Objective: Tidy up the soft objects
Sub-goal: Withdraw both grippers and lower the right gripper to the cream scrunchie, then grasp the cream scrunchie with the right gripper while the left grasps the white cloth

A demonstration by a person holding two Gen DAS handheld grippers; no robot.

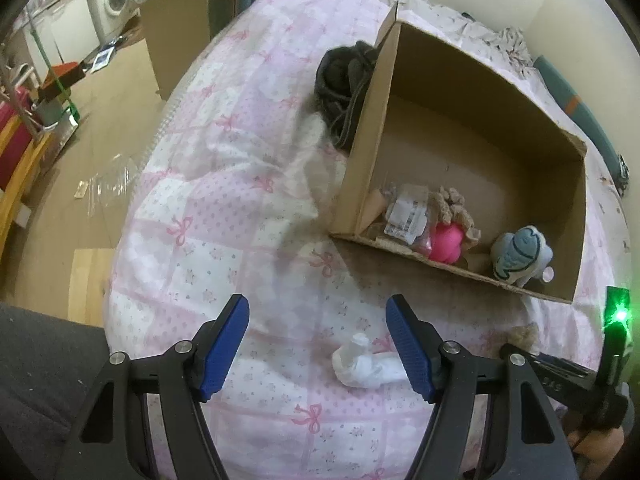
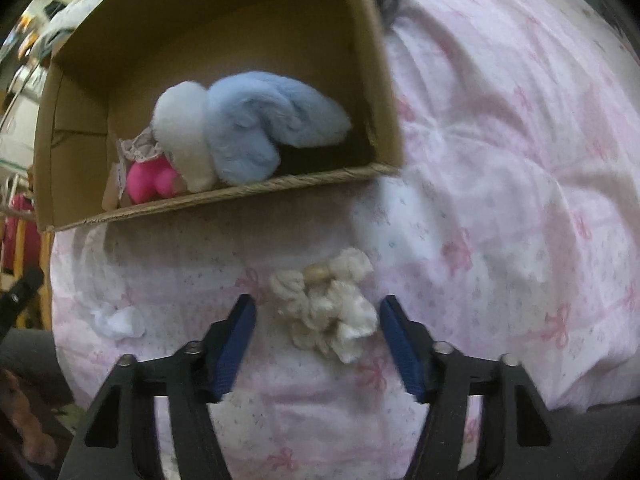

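Soft objects lie partly in a box and partly on a bed. The bed is the largest thing, covered with a white quilt with pink bows and squares. The cardboard box stands open on the quilt, and a dark bundle of cloth lies just beside its far outer wall.

Inside the box, at the near wall, there is a blue and white plush, and beside it a pink toy with a lacy beige piece touching it. A packet with a printed label lies next to them in the corner.

On the quilt, in front of the box, a cream fluffy scrunchie lies between the fingers of the right gripper. These fingers stand at medium width; the right one is close to the scrunchie, perhaps touching, and the left one is apart from it, so it is not gripped. A small white sock lies crumpled near the right finger of the left gripper, whose fingers are wide and hold nothing. In the right wrist view the sock is well to the left of the scrunchie.
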